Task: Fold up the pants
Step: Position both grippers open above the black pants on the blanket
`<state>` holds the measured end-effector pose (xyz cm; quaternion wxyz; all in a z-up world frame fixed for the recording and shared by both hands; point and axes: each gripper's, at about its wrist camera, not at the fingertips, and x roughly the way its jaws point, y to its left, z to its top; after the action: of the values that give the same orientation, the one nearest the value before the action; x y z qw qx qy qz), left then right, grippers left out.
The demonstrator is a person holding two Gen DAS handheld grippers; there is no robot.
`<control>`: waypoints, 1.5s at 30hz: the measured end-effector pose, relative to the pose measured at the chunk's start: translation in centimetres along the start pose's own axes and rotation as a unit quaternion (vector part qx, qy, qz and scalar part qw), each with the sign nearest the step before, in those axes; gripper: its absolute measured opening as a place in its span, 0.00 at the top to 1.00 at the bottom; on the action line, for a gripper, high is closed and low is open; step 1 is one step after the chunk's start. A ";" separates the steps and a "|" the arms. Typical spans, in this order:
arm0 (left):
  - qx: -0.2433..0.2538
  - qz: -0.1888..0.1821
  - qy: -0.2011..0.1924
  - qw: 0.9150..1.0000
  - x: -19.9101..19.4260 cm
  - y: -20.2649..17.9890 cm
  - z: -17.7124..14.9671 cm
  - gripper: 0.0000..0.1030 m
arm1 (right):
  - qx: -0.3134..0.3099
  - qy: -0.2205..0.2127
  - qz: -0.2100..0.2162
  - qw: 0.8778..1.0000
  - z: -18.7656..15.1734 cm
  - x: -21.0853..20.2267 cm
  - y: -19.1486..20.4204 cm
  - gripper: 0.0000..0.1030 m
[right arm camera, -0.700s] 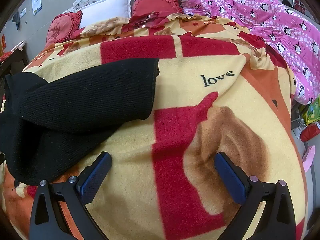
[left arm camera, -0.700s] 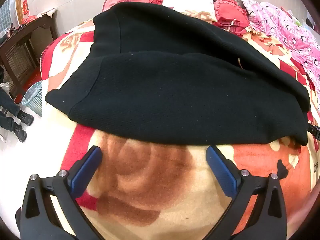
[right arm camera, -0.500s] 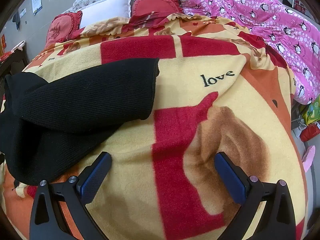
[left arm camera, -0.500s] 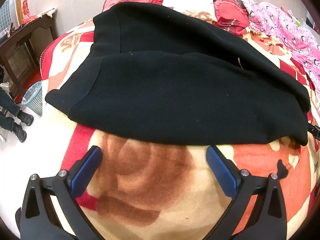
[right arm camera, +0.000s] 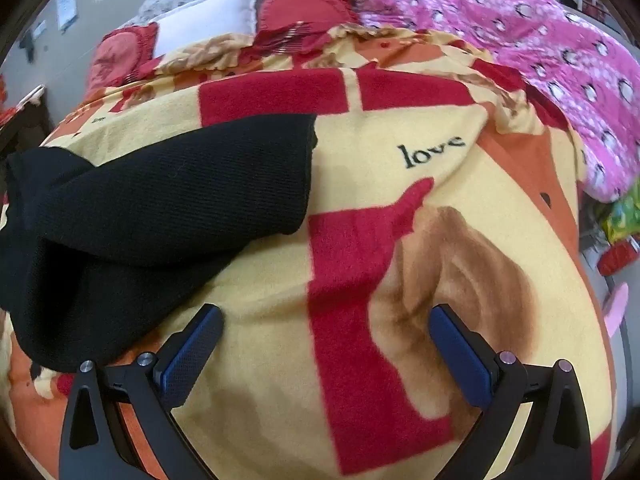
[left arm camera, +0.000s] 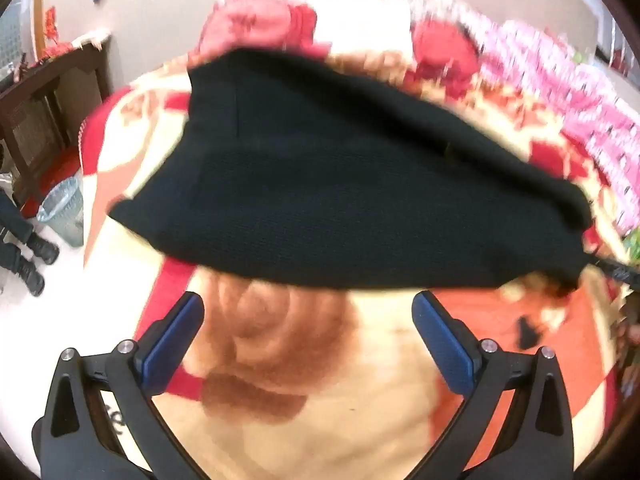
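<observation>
- The black pants (left arm camera: 360, 184) lie spread across the blanket-covered bed (right arm camera: 400, 320), legs overlapping.
- Left gripper (left arm camera: 308, 336) and right gripper (right arm camera: 326, 344): fingers wide apart, holding nothing.
- Risk: pinching blanket with the knit, dragging the fold crooked.

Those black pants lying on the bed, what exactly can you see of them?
The black pants look like thick ribbed knit. They lie flat on the patterned blanket, already doubled so that one layer rests on another. In the right wrist view one leg end finishes in a straight hem, with the lower layer spreading out beneath it. Nothing grips them: both grippers hang open over bare blanket, short of the cloth.
</observation>
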<state>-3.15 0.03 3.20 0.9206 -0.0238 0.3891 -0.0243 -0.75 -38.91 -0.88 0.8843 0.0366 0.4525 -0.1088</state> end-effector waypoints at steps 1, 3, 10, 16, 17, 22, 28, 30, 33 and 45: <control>0.001 -0.001 -0.014 1.000 -0.8 -0.2 0.0 0.00 | 0.006 0.004 -0.005 1.000 -0.1 -0.1 0.2 0.00; 0.013 -0.003 -0.039 0.999 -2.4 -0.9 0.4 0.00 | 0.010 -0.001 0.008 1.000 -0.4 -1.0 0.7 0.00; 0.053 -0.021 -0.047 0.997 -3.4 -2.3 1.4 0.00 | 0.014 -0.060 0.055 0.997 -1.2 -5.8 2.7 0.00; 0.046 -0.036 -0.050 0.997 -3.8 -2.9 1.0 0.00 | -0.016 -0.068 0.053 0.996 -1.4 -7.0 4.8 0.00; 0.046 -0.036 -0.051 0.997 -3.8 -2.9 1.0 0.00 | -0.019 -0.070 0.054 0.996 -1.4 -7.2 5.2 0.00; 0.044 -0.039 -0.052 0.997 -3.8 -2.9 1.0 0.00 | -0.025 -0.079 0.060 0.995 -1.4 -7.8 6.0 0.00; 0.036 -0.046 -0.047 0.997 -3.6 -2.7 0.9 0.00 | -0.029 -0.076 0.070 0.994 -1.3 -7.8 6.5 0.00; 0.032 -0.050 -0.043 0.997 -3.6 -2.7 0.9 0.00 | -0.027 -0.074 0.071 0.994 -1.3 -7.7 6.6 0.00; 0.030 -0.049 -0.042 0.997 -3.4 -2.6 0.9 0.00 | -0.027 -0.075 0.074 0.994 -1.3 -7.7 6.5 0.00; 0.024 -0.045 -0.036 0.998 -2.8 -2.1 0.9 0.00 | -0.033 -0.079 0.079 0.993 -1.2 -7.7 6.6 0.00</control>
<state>-4.49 -1.82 5.98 0.9322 -0.0197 0.3537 -0.0743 -4.56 -31.04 4.38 0.9239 0.0337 0.3803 -0.0263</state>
